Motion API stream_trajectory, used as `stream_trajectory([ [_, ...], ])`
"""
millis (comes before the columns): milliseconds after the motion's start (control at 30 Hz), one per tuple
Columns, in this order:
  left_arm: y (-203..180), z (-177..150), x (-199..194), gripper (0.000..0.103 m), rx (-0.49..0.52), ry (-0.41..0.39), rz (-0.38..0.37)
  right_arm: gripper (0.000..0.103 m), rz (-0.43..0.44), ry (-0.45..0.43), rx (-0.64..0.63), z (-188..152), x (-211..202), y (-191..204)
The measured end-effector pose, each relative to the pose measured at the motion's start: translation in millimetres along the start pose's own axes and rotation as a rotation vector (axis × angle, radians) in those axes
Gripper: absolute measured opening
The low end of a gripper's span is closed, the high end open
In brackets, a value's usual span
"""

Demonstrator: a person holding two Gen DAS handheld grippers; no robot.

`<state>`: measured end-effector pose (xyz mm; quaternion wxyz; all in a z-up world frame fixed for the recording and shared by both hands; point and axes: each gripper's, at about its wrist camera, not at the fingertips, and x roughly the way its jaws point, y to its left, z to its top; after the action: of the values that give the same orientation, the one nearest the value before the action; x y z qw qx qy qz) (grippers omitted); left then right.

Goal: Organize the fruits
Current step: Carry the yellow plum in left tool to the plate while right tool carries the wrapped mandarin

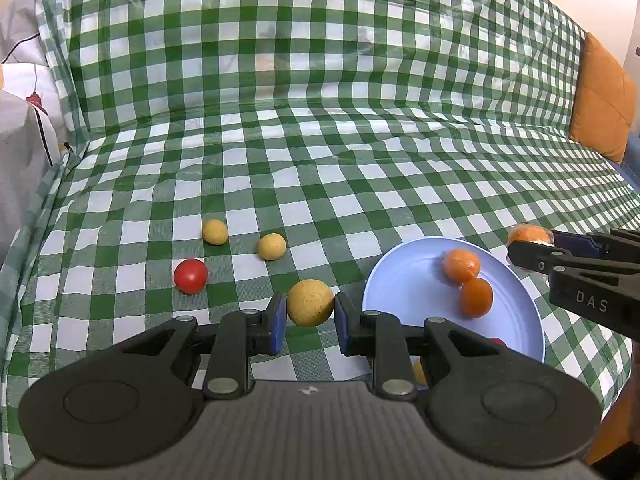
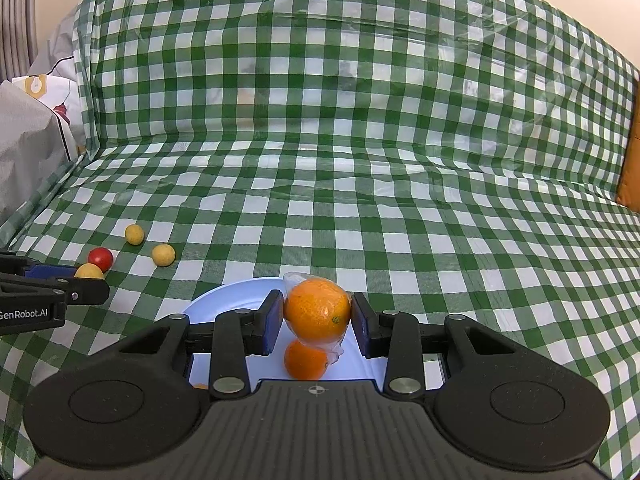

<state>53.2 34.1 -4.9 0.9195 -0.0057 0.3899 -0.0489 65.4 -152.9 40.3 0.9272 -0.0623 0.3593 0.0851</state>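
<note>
Left claw [image 1: 310, 322] is clamped on a speckled yellow ball [image 1: 310, 303], its blue pads pressed to both sides, held above the checked cloth [image 1: 360, 160]. Right claw [image 2: 316, 320] grips a plastic-wrapped orange [image 2: 317, 314] over the pale blue plate [image 1: 400, 280]. Two more oranges [image 1: 468, 280] lie on that plate, one of them wrapped. Two smaller yellow balls [image 1: 244, 239] and one red tomato [image 1: 191, 275] lie on the cloth beyond the left claw, well apart from the plate.
</note>
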Motion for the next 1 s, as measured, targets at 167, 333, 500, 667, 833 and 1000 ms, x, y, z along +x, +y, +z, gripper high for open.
stream_trajectory([
  [167,0,0,0,0.028,0.0,-0.001,-0.001,0.038,0.0,-0.001,0.0,0,0,0],
  [333,-1,0,1,0.028,0.001,-0.001,-0.003,0.038,0.001,-0.001,-0.001,0,0,0],
  [500,-2,0,1,0.028,0.003,-0.003,-0.006,0.038,-0.001,-0.002,-0.002,0,-1,0],
  [667,-1,1,0,0.028,0.0,-0.017,-0.017,0.038,-0.03,0.005,-0.008,-1,2,0],
  [833,-8,1,0,0.028,0.016,-0.031,-0.054,0.038,-0.067,0.038,0.01,-2,9,-7],
  [1000,-25,0,1,0.028,0.064,-0.051,-0.097,0.038,-0.077,0.059,0.029,-3,12,-13],
])
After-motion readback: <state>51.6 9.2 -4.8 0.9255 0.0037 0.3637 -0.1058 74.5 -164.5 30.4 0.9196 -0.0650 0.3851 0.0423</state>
